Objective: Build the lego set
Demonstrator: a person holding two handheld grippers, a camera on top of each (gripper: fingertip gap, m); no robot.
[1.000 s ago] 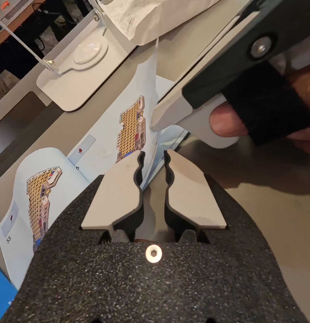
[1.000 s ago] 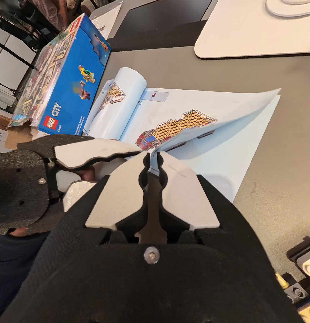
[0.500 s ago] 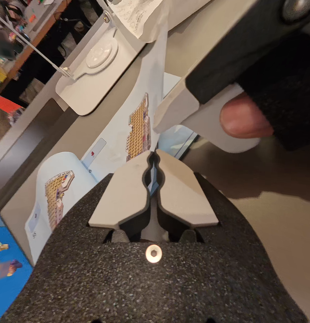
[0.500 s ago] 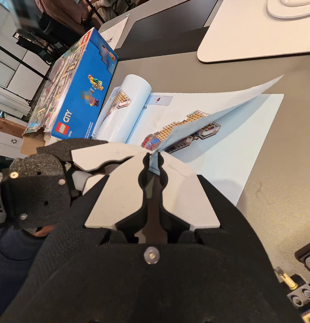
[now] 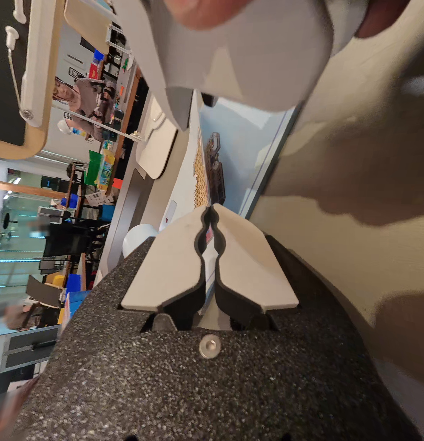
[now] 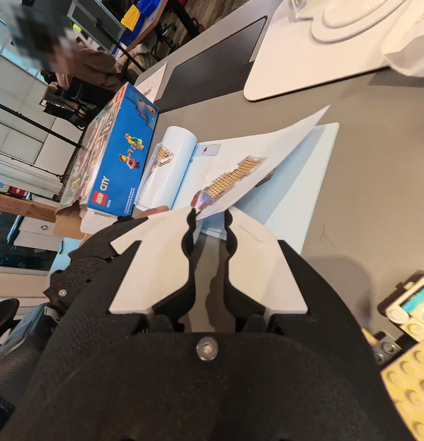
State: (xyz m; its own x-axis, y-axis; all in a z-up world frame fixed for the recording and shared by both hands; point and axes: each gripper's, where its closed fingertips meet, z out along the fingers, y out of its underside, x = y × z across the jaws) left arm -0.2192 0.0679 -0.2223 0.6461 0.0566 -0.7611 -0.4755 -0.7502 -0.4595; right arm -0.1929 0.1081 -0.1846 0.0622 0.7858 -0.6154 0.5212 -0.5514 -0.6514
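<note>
An open instruction booklet [image 6: 301,191] lies on the grey table [image 6: 373,167]. One page [image 6: 254,152], printed with a tan studded model, is lifted off it. My left gripper [image 5: 210,211] is shut on the near corner of this page [image 5: 182,186], which runs edge-on between its pads. My right gripper [image 6: 209,214] is open. The page corner lies between its fingers near the left one, and the pads do not press it. The left gripper's tip [image 6: 190,211] shows just beside it. In the left wrist view a right finger [image 5: 230,71] looms large above.
A blue toy box [image 6: 120,155] lies left of the booklet. A white flat base [image 6: 301,59] sits at the back. A yellow studded plate [image 6: 409,393] and a small device [image 6: 411,303] are at the right edge. People and shelves are in the background. The grippers' ends are close to 6 centimetres from one another.
My left gripper closed on the page corner and tilted up with it. My right gripper, shut on the same page before, has opened and let it go.
</note>
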